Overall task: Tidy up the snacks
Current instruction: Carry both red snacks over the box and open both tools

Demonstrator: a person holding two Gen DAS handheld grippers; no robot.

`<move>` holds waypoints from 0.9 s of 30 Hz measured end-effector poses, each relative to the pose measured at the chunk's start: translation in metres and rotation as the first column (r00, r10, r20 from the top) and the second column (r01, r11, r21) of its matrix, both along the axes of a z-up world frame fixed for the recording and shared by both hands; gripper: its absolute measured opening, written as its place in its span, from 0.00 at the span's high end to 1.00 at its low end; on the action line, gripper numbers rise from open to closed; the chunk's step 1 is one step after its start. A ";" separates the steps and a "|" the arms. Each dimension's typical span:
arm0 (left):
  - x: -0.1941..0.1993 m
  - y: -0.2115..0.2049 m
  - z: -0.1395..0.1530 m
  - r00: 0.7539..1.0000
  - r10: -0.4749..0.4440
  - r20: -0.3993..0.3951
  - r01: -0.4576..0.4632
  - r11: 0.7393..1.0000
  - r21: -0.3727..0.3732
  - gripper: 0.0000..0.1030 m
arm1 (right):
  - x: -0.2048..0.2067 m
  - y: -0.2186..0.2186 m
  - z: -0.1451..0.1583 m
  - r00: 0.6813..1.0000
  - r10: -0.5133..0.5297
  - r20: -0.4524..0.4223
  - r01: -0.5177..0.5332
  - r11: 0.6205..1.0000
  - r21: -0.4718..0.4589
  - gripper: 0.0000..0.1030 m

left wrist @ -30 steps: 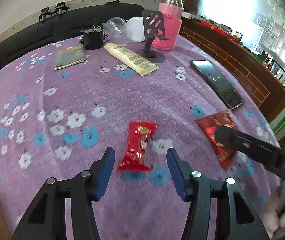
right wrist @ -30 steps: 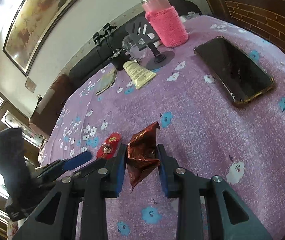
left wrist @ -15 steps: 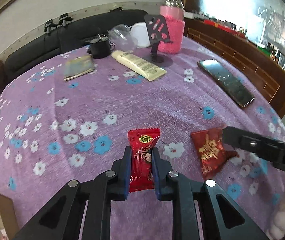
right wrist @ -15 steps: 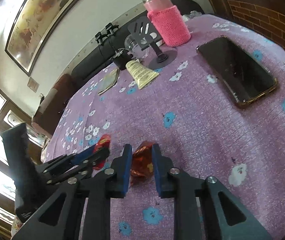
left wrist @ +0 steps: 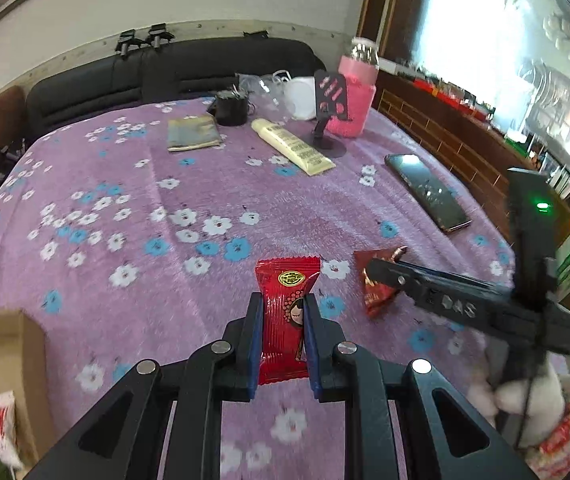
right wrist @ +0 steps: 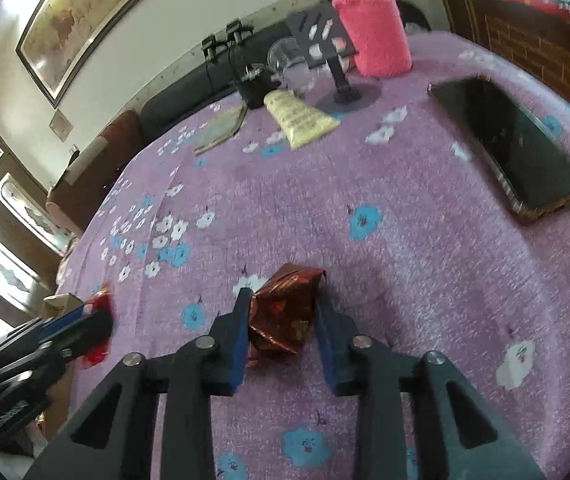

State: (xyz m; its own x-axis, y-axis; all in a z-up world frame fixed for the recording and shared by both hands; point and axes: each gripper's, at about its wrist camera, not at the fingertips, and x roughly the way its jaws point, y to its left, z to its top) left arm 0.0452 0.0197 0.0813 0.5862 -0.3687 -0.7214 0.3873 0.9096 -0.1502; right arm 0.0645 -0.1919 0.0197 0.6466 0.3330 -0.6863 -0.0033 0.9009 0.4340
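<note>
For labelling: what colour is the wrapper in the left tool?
Bright red snack packet, with a yellow emblem; clearest in the left wrist view.

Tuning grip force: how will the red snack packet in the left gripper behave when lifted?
Probably light and floppy: the red snack packet is a thin sealed film wrapper. Its glossy film may slip, though the left gripper is shut on its middle. The free top end could droop.

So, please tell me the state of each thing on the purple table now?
Left claw: shut on bright red snack packet.
Right claw: jaws just opened a little, pads still on crumpled dark red foil packet.
Black smartphone: flat, screen dark.
Cream tube: lying.
Brown cardboard box: open.
</note>
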 end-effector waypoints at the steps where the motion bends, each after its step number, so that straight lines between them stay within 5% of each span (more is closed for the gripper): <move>1: -0.006 0.006 0.004 1.000 0.008 0.005 -0.008 1.000 -0.009 0.83 | -0.001 -0.001 0.001 1.000 0.001 0.001 -0.001 1.000 0.008 0.73; 8: -0.063 0.086 0.036 0.989 0.144 0.041 -0.139 0.984 -0.114 0.82 | -0.014 0.000 0.013 0.999 -0.018 0.046 0.017 1.000 0.021 0.73; 14: -0.122 0.182 0.041 0.938 0.344 0.045 -0.329 0.924 -0.194 0.82 | -0.028 0.019 0.027 0.998 0.001 0.064 -0.002 1.000 0.016 0.73; 21: -0.164 0.271 0.014 0.856 0.517 -0.013 -0.504 0.827 -0.249 0.82 | -0.065 0.101 0.049 0.980 0.186 0.064 -0.189 0.981 0.041 0.73; 27: -0.177 0.292 -0.015 0.835 0.545 -0.072 -0.545 0.801 -0.247 0.82 | -0.092 0.197 0.068 0.924 0.374 0.077 -0.375 0.927 0.003 0.73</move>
State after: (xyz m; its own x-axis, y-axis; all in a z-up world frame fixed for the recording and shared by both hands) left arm -0.1314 0.3119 0.0664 0.7460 -0.1531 -0.6482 -0.1606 0.9031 -0.3982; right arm -0.0277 0.0047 0.0877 0.5207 0.5722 -0.6337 -0.3712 0.8201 0.4355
